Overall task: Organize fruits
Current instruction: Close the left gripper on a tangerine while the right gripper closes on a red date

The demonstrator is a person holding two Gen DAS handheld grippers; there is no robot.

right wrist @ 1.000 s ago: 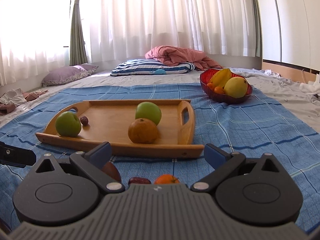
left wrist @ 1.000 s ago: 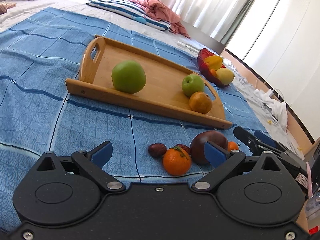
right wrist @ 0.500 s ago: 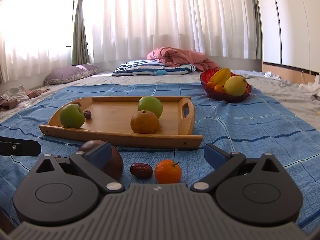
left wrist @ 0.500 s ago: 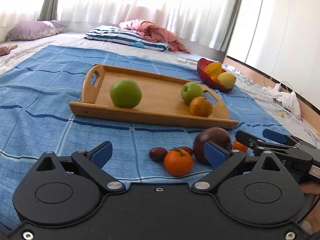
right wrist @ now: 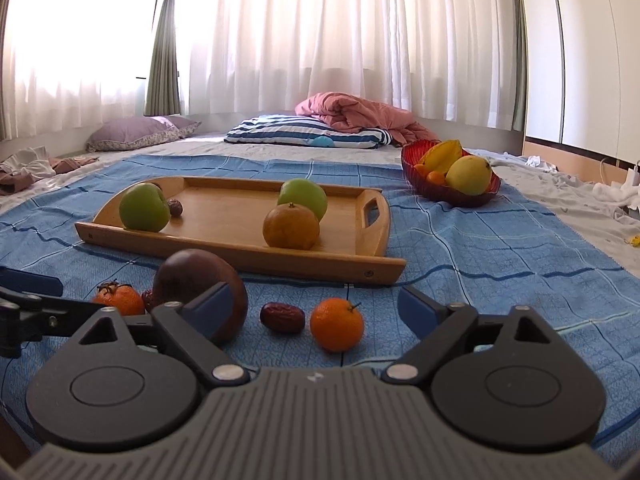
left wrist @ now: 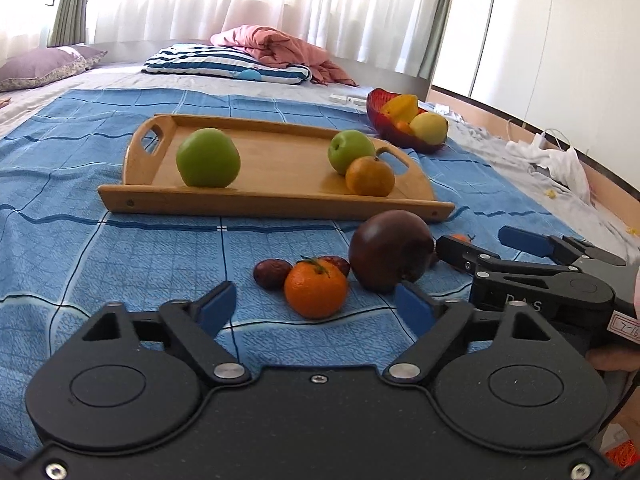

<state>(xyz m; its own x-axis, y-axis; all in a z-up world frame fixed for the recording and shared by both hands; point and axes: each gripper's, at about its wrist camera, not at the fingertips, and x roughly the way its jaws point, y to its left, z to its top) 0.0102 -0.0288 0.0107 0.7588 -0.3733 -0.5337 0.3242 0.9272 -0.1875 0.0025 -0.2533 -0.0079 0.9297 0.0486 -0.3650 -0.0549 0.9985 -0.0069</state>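
Observation:
On the blue blanket lie a tangerine [left wrist: 316, 288], two dark dates [left wrist: 272, 274] and a big dark brown fruit [left wrist: 390, 250]. My left gripper [left wrist: 316, 308] is low in front of that tangerine. Its jaws are closing, and the pads stand clear of the fruit. My right gripper [right wrist: 316, 310] faces a second tangerine [right wrist: 337, 323] and a date [right wrist: 282, 317]. Its jaws are closing too and touch nothing. The brown fruit [right wrist: 200, 292] sits behind its left finger. The wooden tray [left wrist: 272, 204] beyond holds two green apples [left wrist: 208, 158] and an orange [left wrist: 370, 176].
A red bowl [right wrist: 452, 196] with yellow fruit stands at the back right of the blanket. Pillows [right wrist: 308, 136] and a pink quilt [right wrist: 360, 114] lie by the curtains. White clothes [left wrist: 560, 164] are heaped at the right. The right gripper [left wrist: 488, 242] shows beside the brown fruit.
The left view has rolled level and moved closer to the loose fruit. Both grippers' jaws have narrowed a little. The right gripper has tipped down, so the tangerine and date are in fuller view.

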